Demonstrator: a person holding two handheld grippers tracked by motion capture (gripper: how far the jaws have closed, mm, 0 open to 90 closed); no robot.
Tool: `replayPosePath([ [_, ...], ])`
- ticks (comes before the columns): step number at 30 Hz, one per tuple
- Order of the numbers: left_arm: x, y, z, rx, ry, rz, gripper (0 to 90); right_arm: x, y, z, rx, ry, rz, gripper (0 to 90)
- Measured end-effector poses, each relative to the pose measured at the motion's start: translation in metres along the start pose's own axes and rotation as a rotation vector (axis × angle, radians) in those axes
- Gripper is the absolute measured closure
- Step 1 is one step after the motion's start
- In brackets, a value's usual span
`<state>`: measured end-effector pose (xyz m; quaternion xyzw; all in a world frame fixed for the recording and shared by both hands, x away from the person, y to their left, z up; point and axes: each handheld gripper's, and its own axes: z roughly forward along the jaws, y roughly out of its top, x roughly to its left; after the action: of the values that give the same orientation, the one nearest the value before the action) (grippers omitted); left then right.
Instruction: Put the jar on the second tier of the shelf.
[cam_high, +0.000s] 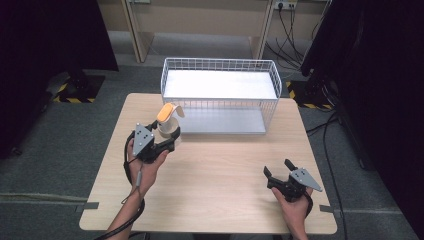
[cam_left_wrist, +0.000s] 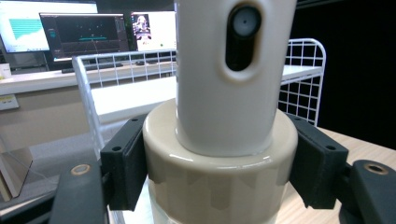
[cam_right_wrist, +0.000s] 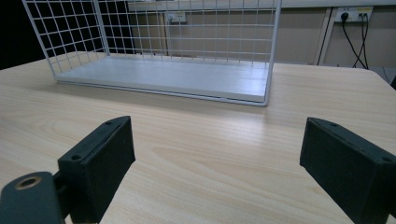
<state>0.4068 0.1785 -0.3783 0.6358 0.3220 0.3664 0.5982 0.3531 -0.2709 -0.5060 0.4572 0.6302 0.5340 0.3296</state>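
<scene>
Surface: a light wooden table (cam_high: 215, 170) on grey floor, dark curtains at both sides.
Wire basket: a white wire basket (cam_high: 220, 80) with a flat white floor stands at the far middle of the table.
Bottle: a cream bottle (cam_high: 168, 125) with an orange-and-white top and a wide round collar, upright, just left of the basket's near left corner.
Left gripper: the left gripper (cam_high: 167, 137) has its jaws pinching the bottle's collar from both sides.
Right gripper: the right gripper (cam_high: 279, 169), at the near right, has its jaws spread wide over bare wood.
Open room: the near middle of the table lies bare between the two hands.
</scene>
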Motion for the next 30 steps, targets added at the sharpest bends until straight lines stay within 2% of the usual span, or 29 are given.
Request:
replayPosePath([
  [18, -0.004, 0.032, 0.021, -0.026, -0.009, 0.018, 29.6, 0.0, 0.0, 0.0, 0.0, 0.001, 0.001, 10.3],
  [30, -0.001, 0.045, 0.031, -0.038, 0.0, 0.011, 29.6, 0.0, 0.0, 0.0, -0.001, 0.002, 0.001, 10.3],
])
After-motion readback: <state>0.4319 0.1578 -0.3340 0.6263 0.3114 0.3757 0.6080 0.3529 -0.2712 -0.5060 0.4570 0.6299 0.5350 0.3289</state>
